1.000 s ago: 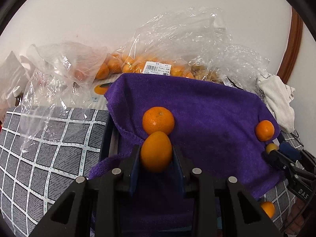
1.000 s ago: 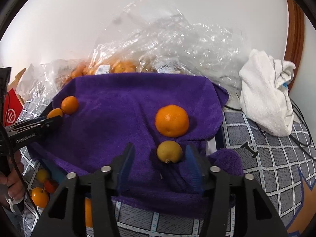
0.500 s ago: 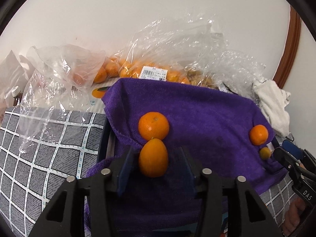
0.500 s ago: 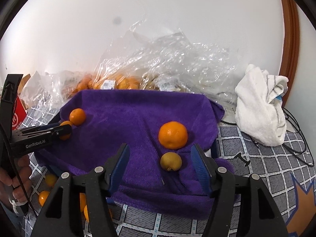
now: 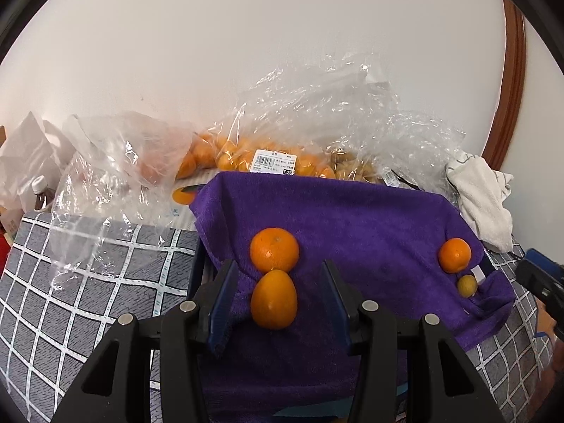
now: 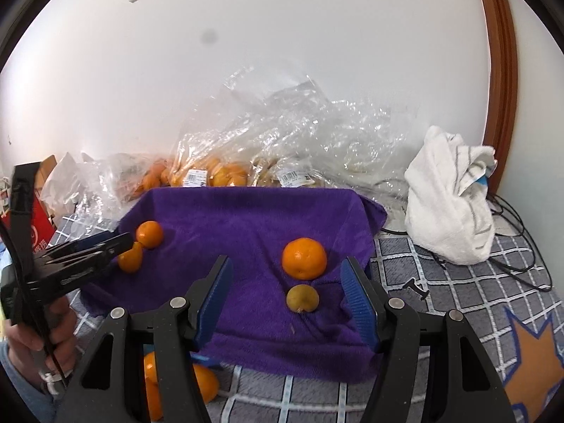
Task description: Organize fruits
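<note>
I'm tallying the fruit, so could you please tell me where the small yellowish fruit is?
In the right wrist view, the small yellowish fruit lies on the purple towel, just in front of the round orange, toward the towel's right side.

Both wrist views are bright and evenly lit by soft indoor light; its source is not visible. The white wall is rendered pale and nearly shadowless, with one dim smudge-like spot above the clear plastic bags. These bags carry scattered white glints. On the purple towel, each mandarin casts only a short, soft shadow beside its base. Fisheye distortion bows the brown door frame and curves the checked cloth toward the edges; black vignetting fills the corners. Focus is sharp centrally, softening slightly toward the rim. No motion blur is evident.
</note>
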A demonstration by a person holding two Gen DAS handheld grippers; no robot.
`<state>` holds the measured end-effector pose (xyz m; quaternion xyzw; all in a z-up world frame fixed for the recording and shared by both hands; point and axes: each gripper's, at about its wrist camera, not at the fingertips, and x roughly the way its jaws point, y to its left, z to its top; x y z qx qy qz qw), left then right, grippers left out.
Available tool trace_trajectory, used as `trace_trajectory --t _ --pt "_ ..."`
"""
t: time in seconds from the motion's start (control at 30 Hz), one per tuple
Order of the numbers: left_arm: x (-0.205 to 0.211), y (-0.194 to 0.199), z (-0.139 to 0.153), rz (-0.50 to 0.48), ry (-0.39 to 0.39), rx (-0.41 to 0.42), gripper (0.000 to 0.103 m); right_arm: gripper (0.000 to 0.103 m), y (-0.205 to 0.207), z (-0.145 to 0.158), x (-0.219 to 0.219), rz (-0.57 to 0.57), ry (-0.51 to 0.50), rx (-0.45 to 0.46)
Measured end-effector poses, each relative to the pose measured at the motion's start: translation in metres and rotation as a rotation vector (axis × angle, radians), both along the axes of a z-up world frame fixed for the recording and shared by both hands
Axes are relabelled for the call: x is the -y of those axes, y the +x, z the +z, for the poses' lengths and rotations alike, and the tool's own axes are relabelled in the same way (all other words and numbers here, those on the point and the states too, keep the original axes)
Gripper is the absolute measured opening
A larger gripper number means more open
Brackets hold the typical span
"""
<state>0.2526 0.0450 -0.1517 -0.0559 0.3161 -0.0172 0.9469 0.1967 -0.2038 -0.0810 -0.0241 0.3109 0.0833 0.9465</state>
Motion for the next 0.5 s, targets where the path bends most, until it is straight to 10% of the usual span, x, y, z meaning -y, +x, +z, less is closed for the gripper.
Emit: trace_trajectory --t 0.5 --pt "-0.006 -0.041 0.043 -0.069 -0.093 0.008 0.046 0.064 -0.083 0.016 0.0 -0.026 -0.015 -0.032"
